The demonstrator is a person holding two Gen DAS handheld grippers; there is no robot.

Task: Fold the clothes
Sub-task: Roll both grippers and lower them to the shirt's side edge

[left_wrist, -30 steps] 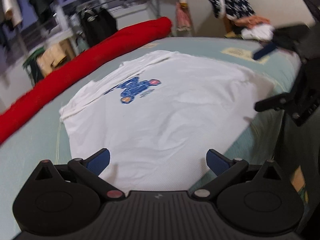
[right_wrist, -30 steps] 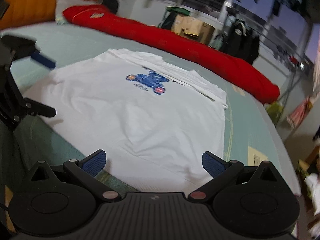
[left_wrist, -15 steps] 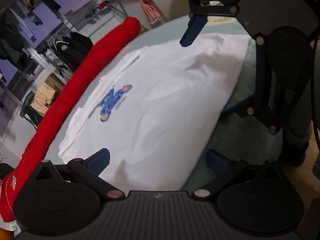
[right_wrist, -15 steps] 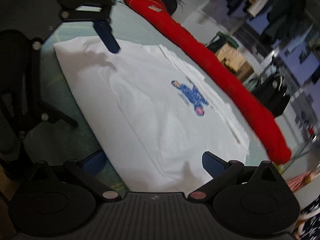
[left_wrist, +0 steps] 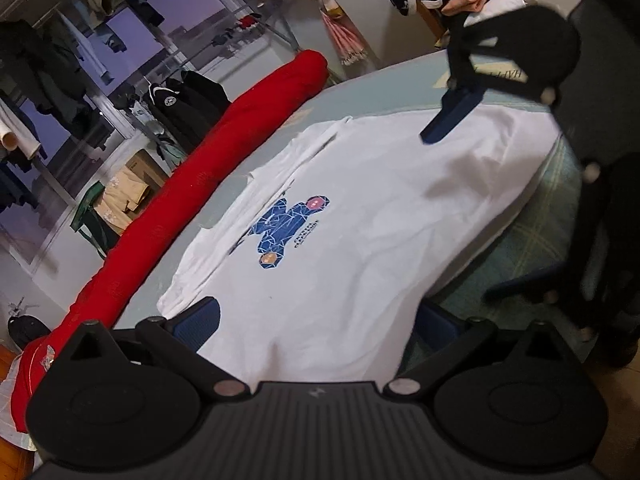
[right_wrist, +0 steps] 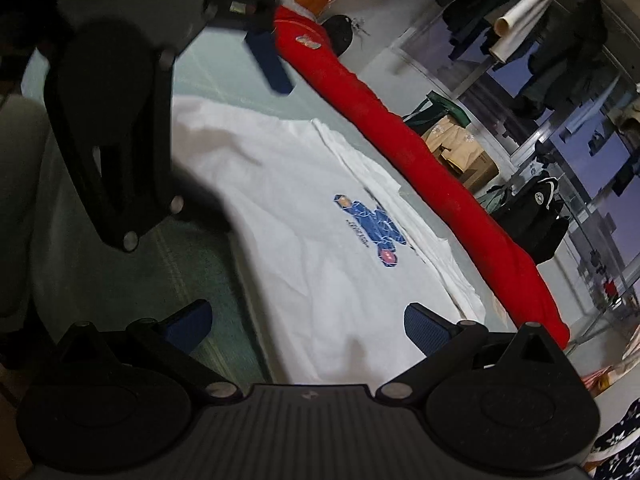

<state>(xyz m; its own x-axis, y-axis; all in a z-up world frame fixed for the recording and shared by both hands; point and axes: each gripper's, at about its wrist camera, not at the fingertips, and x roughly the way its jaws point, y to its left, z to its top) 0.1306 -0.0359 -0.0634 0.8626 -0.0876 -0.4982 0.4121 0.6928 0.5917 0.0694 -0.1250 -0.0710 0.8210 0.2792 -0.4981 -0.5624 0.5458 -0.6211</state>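
Swung in low and closer since half a second back, both grippers now flanking the hem end of the white T-shirt (left_wrist: 360,216). Left gripper (left_wrist: 320,320) down at one bottom corner, fingers spread wide, hem cloth lying between the blue pads (left_wrist: 202,316) but nothing pinched yet. Right gripper (right_wrist: 308,320) mirroring that at the other corner, equally wide, one pad over the green bed sheet (right_wrist: 160,264), the other over white fabric. Seen across from each other too (each one looming dark in the other's view).

Shirt spread flat, print side up, blue figure graphic (left_wrist: 290,232) near the far collar end, sleeves already tucked in along the far side beside the long red bolster (left_wrist: 200,184). Placed square on the bed so the two bottom corners fall within reach together.

Looks like the set-up for a bottom-to-top fold: open wide to straddle the hem, then close and carry both corners toward the collar. Worth watching: catching the sheet along with the shirt on the right side.
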